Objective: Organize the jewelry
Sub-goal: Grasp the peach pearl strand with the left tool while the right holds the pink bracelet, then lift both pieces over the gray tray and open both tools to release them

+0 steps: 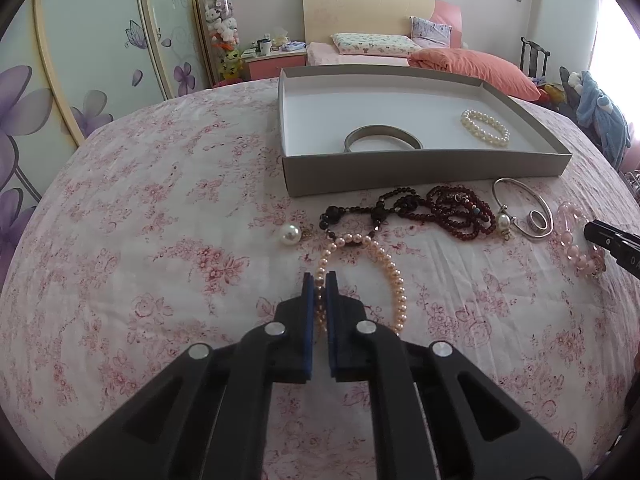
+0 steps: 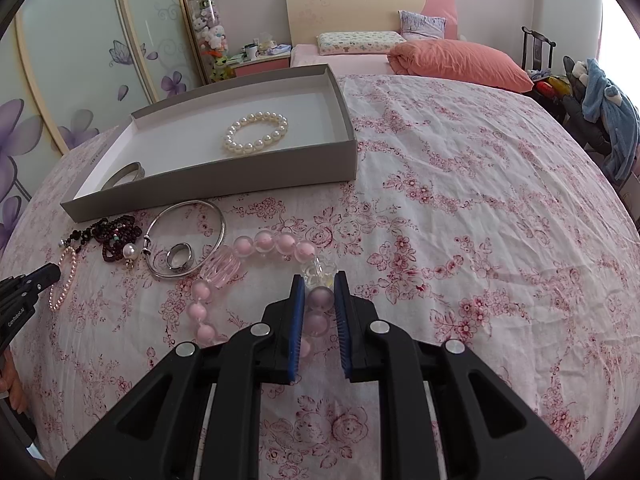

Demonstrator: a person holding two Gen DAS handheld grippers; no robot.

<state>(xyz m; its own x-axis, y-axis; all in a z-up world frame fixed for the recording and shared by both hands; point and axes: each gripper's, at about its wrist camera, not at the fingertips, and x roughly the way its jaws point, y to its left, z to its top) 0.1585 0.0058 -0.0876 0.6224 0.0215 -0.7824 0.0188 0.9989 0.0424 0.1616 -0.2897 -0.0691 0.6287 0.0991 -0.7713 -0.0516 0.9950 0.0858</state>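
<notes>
Two bracelets lie near the box on the bed: left gripper jaws pinch the limp peach pearl strand; right gripper jaws clamp the slippery pink bead bracelet.

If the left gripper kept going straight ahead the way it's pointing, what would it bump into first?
Probably the black bead strand, just past the peach pearl bracelet that the left gripper is shut on; the grey box sits behind it. Depth is unclear.
</notes>
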